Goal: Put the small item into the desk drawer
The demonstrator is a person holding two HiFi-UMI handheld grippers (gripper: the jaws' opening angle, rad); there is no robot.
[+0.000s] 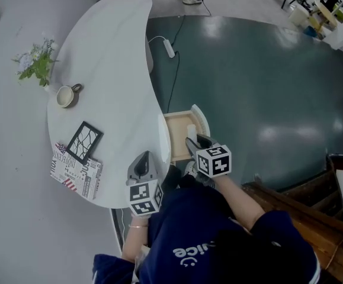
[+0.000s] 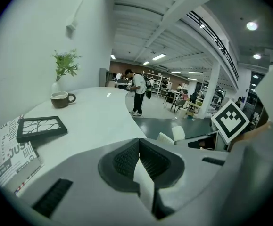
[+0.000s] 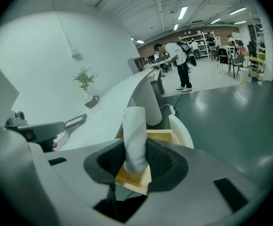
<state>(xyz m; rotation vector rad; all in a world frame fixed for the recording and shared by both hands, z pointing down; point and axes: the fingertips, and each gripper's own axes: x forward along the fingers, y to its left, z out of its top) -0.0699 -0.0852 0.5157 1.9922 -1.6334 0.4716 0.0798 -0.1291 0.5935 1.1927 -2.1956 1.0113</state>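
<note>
The drawer [image 3: 162,136] sits open just below my right hand-held gripper [image 3: 136,160], which is clamped on the small white roll [image 3: 135,133]. Only the drop's left, I reckon; left hand-held gripper [image 2: 139,163] is closed, empty.

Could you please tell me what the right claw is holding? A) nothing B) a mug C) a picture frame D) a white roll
D: the right claw is closed on a white roll, above the open drawer.

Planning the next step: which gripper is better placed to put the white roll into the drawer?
Right. The right gripper holds the white roll above the open drawer; the left gripper is shut, empty, over the desk.
</note>
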